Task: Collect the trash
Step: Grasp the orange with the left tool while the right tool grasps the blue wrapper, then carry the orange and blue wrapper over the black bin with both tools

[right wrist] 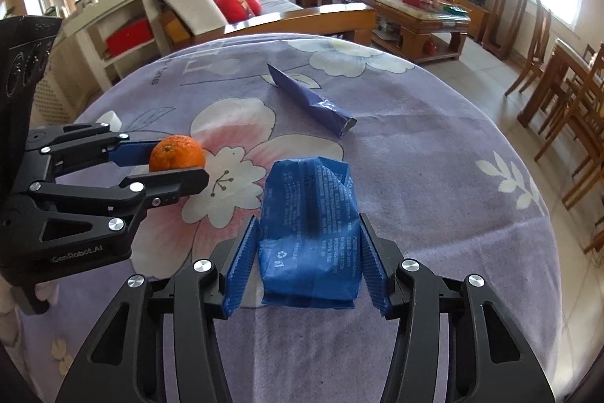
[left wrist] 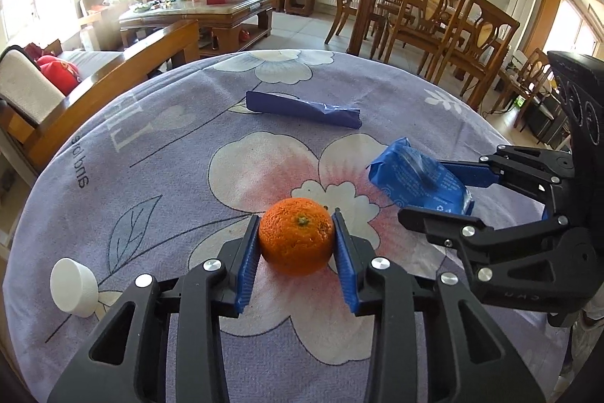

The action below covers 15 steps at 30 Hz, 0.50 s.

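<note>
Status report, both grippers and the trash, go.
Left gripper shut on orange. Right gripper straddles blue packet, pads not yet pressing. Dark wrapper and white cap untouched. Nothing blocking.

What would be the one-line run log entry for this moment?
left gripper: shut on orange | right gripper: around blue packet, not touching | dark blue wrapper: untouched

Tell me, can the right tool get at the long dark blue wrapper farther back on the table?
Probably yes: the right tool straddles the blue packet, and only open cloth lies between it and the long wrapper.
</note>
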Each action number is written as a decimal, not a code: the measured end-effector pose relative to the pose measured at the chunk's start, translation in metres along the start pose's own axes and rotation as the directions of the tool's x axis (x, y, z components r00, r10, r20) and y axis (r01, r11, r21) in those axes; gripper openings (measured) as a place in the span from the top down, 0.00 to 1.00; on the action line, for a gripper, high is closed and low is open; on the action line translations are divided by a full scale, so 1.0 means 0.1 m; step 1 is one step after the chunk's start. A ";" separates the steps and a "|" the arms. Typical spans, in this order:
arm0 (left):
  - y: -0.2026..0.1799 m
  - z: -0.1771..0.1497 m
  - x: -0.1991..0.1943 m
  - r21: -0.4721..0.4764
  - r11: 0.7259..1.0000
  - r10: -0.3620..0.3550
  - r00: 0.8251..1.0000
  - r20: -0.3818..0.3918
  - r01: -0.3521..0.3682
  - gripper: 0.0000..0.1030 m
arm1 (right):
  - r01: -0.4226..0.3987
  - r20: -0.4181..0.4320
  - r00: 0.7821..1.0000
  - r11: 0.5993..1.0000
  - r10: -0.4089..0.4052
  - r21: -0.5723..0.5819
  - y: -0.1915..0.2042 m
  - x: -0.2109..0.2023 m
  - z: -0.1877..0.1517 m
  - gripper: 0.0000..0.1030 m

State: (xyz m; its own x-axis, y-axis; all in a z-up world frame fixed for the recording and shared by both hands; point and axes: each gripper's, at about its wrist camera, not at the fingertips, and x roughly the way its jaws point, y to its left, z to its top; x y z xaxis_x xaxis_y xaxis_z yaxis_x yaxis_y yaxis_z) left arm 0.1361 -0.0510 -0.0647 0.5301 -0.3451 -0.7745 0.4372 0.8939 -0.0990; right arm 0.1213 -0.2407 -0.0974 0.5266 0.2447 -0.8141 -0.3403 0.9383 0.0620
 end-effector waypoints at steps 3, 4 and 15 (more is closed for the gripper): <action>0.00 0.01 -0.03 0.000 1.000 0.005 1.000 0.012 -0.005 0.65 | -0.025 0.015 1.000 0.999 0.024 0.041 -0.05 -0.07 -0.04 0.61; 0.00 0.01 -0.07 0.002 1.000 0.008 1.000 0.023 -0.008 0.65 | -0.035 0.023 0.999 0.998 0.034 0.055 -0.08 -0.11 -0.05 0.61; -0.37 -0.01 -0.54 0.037 0.998 -0.055 0.987 0.152 0.050 0.65 | -0.103 0.185 0.980 0.986 0.079 0.127 -0.26 -1.02 -0.42 0.61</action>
State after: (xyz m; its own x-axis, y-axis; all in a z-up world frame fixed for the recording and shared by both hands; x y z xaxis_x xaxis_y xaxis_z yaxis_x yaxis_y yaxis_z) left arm 0.0906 -0.0648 -0.0201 0.6097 -0.4329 -0.6639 0.4898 0.8644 -0.1137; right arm 0.0431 -0.3001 -0.0401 0.6329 0.3588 -0.6861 -0.2908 0.9314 0.2188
